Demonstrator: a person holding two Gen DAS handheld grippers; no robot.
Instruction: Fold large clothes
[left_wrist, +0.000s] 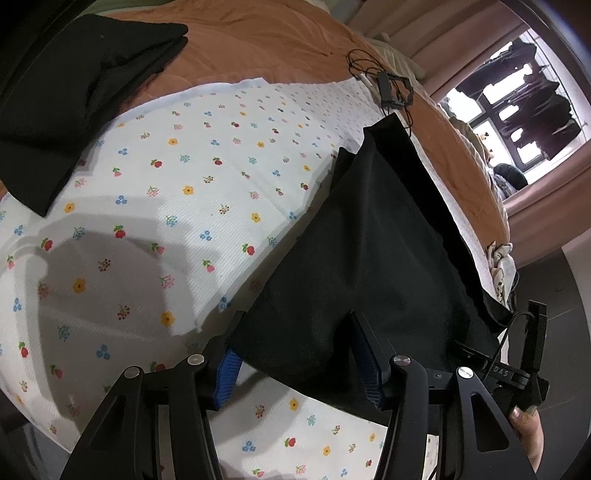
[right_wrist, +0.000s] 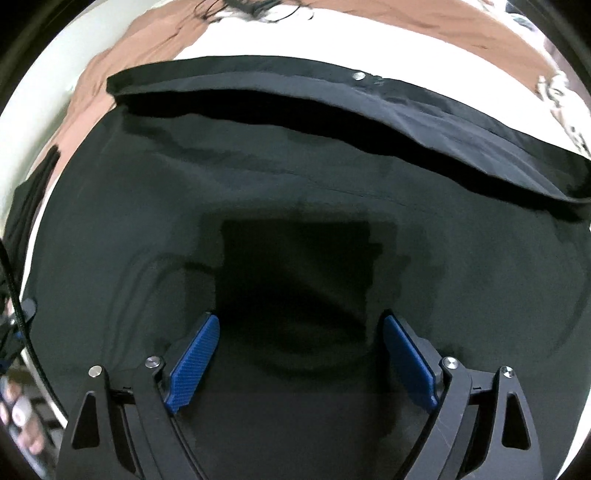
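A large black garment (left_wrist: 373, 258) lies on a white floral sheet (left_wrist: 177, 206) on the bed, running from the near right toward the far edge. My left gripper (left_wrist: 295, 350) is open, its blue pads on either side of the garment's near corner, which lies between the jaws. In the right wrist view the same black garment (right_wrist: 295, 184) fills the frame, with a folded band and a metal snap (right_wrist: 357, 76) along its far edge. My right gripper (right_wrist: 299, 354) is open and empty just above the cloth. The other gripper (left_wrist: 517, 365) shows at the right.
A folded black garment (left_wrist: 74, 96) lies at the far left on the orange quilt (left_wrist: 266, 40). A black cable and small device (left_wrist: 391, 88) lie at the far bed edge. Pink curtains and a window (left_wrist: 517, 110) are at the right.
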